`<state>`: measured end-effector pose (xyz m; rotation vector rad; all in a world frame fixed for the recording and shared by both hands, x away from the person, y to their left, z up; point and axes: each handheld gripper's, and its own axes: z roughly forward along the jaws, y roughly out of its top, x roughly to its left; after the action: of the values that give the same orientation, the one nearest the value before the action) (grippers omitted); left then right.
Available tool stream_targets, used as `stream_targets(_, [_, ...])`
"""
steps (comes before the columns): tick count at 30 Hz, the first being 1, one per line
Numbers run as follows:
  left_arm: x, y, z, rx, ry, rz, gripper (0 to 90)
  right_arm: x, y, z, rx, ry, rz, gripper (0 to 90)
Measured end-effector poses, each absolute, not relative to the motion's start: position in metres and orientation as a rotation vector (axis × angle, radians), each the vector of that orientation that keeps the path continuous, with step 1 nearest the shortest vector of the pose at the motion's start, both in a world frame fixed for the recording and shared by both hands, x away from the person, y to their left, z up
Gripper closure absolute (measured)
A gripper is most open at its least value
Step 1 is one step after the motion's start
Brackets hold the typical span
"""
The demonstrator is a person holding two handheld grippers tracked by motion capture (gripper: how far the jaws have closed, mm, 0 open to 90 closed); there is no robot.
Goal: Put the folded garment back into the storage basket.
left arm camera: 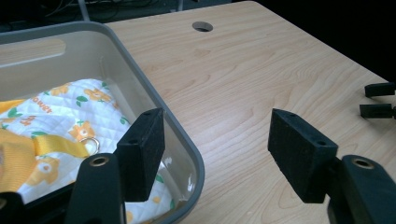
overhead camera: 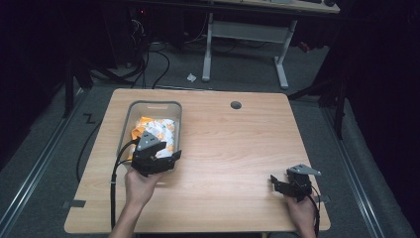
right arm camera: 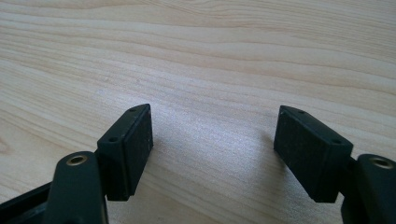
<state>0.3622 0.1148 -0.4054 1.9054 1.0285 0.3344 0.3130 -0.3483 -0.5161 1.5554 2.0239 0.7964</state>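
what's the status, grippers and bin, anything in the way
Left gripper open, straddling near corner of grey bin. Right gripper open over bare table. Floral cloth in bin, untouched. Nothing in the way.

A dim lab or test room set up for recording

A bare wooden table with a cable hole stands on grey carpet, lit from above while the room around it falls dark. Metal rails run along the floor on both sides of it. Behind it stands a desk on white metal legs, with loose black cables trailing on the floor beside it and dark equipment against the left wall, too dim to tell apart. A scrap of white paper lies on the carpet. Nothing homely shows: plain work furniture, wiring and a cleared, lit work surface.
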Motion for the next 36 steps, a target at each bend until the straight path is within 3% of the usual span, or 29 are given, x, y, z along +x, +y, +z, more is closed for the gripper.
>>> stream_targets(36, [0.347,0.079,-0.425,1.953,0.954,0.251,37.0,0.313,-0.348,-0.516,1.556,2.023,0.797,28.5])
